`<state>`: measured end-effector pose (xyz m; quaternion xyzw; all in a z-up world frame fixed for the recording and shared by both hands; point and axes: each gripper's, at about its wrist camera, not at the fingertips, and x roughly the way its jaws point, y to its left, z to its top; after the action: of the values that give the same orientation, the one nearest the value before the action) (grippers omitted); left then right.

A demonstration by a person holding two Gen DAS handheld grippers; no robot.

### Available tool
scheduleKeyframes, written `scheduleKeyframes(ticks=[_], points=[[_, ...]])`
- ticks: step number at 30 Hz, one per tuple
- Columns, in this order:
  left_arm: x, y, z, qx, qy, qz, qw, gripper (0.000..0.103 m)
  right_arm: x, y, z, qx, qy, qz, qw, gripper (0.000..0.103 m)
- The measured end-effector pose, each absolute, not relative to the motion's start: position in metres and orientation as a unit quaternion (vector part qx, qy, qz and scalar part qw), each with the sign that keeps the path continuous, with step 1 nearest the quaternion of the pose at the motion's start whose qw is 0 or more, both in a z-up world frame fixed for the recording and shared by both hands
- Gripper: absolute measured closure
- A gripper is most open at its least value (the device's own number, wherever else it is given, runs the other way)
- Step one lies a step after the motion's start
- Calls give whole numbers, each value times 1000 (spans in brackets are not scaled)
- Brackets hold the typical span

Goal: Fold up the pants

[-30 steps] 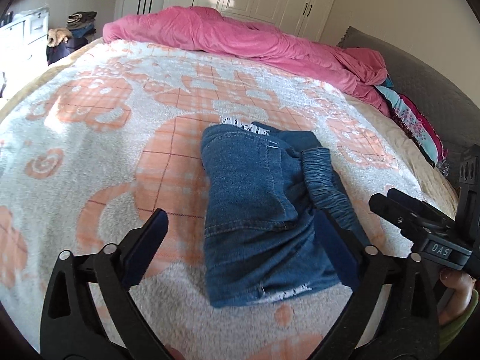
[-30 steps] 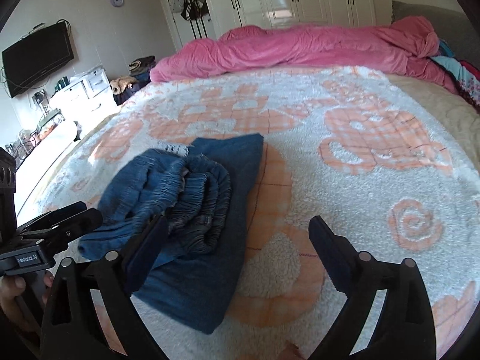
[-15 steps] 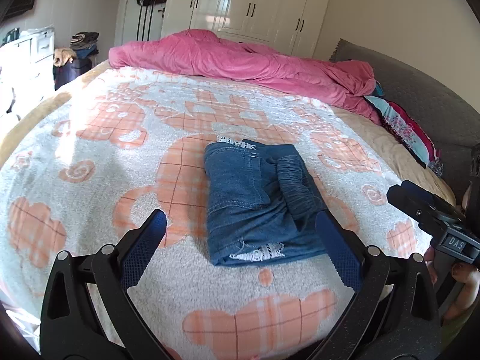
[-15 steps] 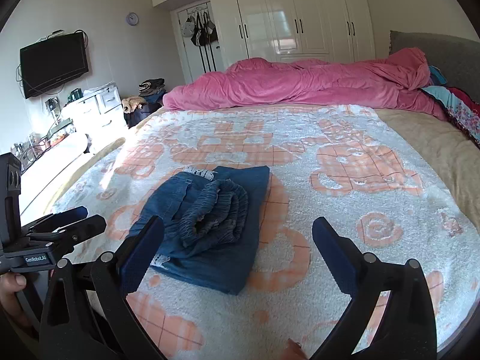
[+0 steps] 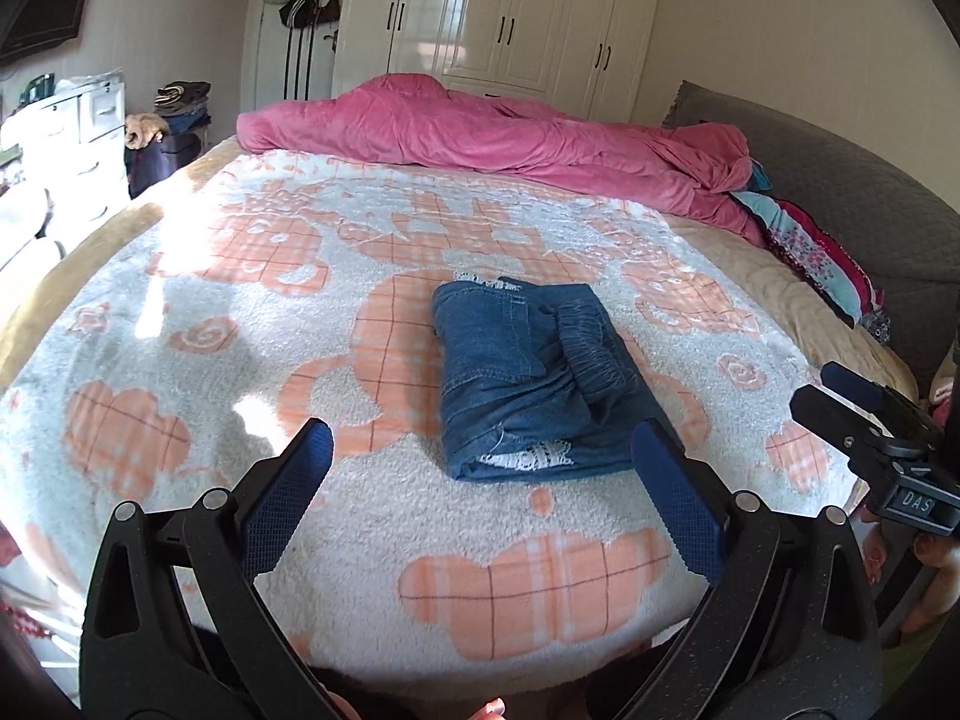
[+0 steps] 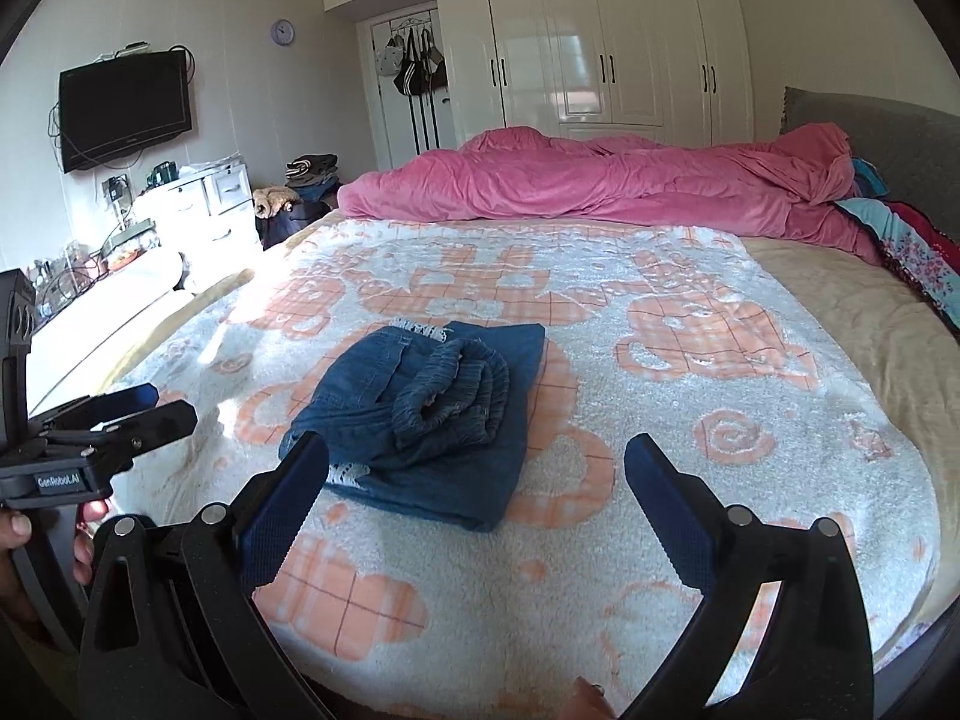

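Denim pants [image 5: 534,384] lie folded in compact bundle on orange-and-white fleece blanket [image 5: 240,300] mid-bed, elastic waistband on top, lace trim showing at near edge. My left gripper [image 5: 480,498] above near edge of bed, fingers [image 5: 288,504] spread wide, holding nothing. My right gripper [image 6: 477,498] likewise spread wide, empty, clear of pants. Pink duvet [image 6: 600,186] bunched along far side.

Blue denim pants [image 5: 528,384] [image 6: 432,414], folded into a compact bundle, elastic waistband on top, white lace hems showing; lying flat ahead of both grippers, untouched
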<state>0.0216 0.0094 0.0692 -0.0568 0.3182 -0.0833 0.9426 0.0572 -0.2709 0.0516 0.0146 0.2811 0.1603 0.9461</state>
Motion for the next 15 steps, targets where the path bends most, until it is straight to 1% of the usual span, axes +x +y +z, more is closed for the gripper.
scheduleKeyframes(ticks=[9,15], points=[[10,10,50,-57,335,-75,938,9,42,-271,38,-1,286,153,946,5],[12,7,33,-59,358,-71,929,9,48,-269,18,6,320,152,935,5]])
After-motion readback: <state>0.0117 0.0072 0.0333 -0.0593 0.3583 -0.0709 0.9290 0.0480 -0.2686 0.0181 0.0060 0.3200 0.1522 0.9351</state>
